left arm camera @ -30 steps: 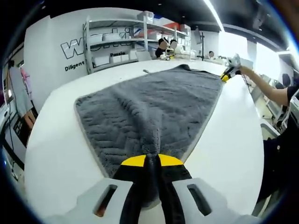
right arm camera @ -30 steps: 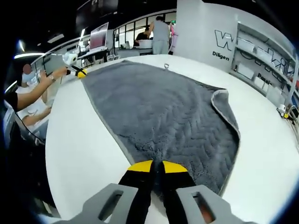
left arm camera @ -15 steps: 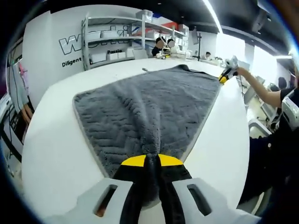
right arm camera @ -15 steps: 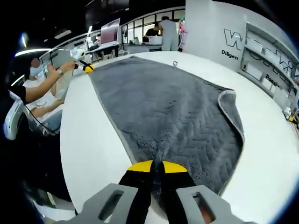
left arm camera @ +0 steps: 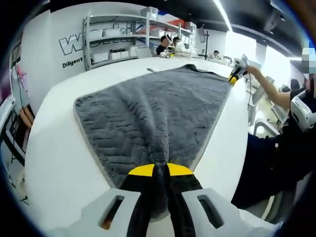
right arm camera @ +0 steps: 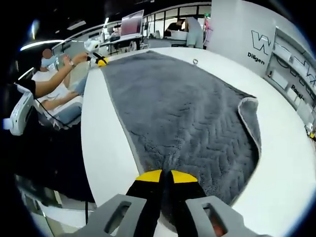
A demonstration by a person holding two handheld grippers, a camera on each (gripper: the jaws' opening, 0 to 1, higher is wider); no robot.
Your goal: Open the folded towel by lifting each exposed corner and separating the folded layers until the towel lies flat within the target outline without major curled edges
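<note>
A grey towel (left arm camera: 153, 103) with a herringbone weave lies spread on a white table (left arm camera: 54, 148). My left gripper (left arm camera: 159, 172) is shut on its near corner, which bunches up between the yellow-tipped jaws. In the left gripper view the right gripper (left arm camera: 235, 75) holds the far right corner. In the right gripper view the towel (right arm camera: 182, 113) stretches away from my right gripper (right arm camera: 165, 177), shut on that corner. The left gripper (right arm camera: 100, 60) pinches the far left corner, held by a person's hand. One edge (right arm camera: 250, 105) on the right curls over, showing its pale hem.
Metal shelving (left arm camera: 121, 37) and a lettered white wall stand behind the table. A person's arm (left arm camera: 276, 96) reaches in along the table's right edge. A monitor (right arm camera: 132, 22) and other people are at the back. A white chair (right arm camera: 17, 111) stands off the table's left side.
Both views have shifted a little with the hands and show more of the table's near edge. Both grippers keep their hold on the corners, and the towel stays stretched between them.
</note>
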